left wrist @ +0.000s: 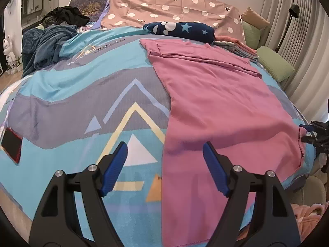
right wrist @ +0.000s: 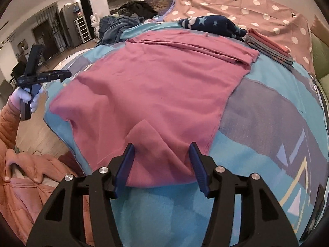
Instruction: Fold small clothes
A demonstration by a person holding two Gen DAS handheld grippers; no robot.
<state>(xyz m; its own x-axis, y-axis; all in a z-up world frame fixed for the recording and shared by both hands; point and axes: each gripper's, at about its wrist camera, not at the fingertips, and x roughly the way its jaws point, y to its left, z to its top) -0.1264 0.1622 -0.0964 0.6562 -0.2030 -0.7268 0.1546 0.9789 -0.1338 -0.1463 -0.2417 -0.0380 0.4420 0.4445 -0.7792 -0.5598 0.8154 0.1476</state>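
The pink cloth point(left wrist: 216, 107) lay spread on the bed cover point(left wrist: 72, 107), long axis running from 6 o'clock toward 12 o'clock in the left wrist view. Soft matte knit, roughly rectangular. Far end folded over into a flat band with a straight crease. Stitched hem visible along the edge at 3 o'clock in the right wrist view. Near corner raised into a small tented peak, surface otherwise smooth with shallow ripples.

Left gripper point(left wrist: 165, 154): blue ribbed pads spread wide, nothing between them, hovering above the cloth's edge at 6 o'clock. In the right wrist view it appeared at 9 o'clock, held in a gloved hand point(right wrist: 26, 96) off the side of the bed.

Right gripper point(right wrist: 162, 154): fingers apart, the raised corner of the cloth standing between them; pads did not visibly press on it.

Bed cover: woven print, turquoise and grey bands with pale triangles. A navy fleece with stars point(left wrist: 181, 30) lay rolled at 12 o'clock, just beyond the cloth. A stack of folded clothes point(right wrist: 269, 45) sat at 1 o'clock, edges squared. A pink dotted sheet point(left wrist: 164, 8) draped behind.
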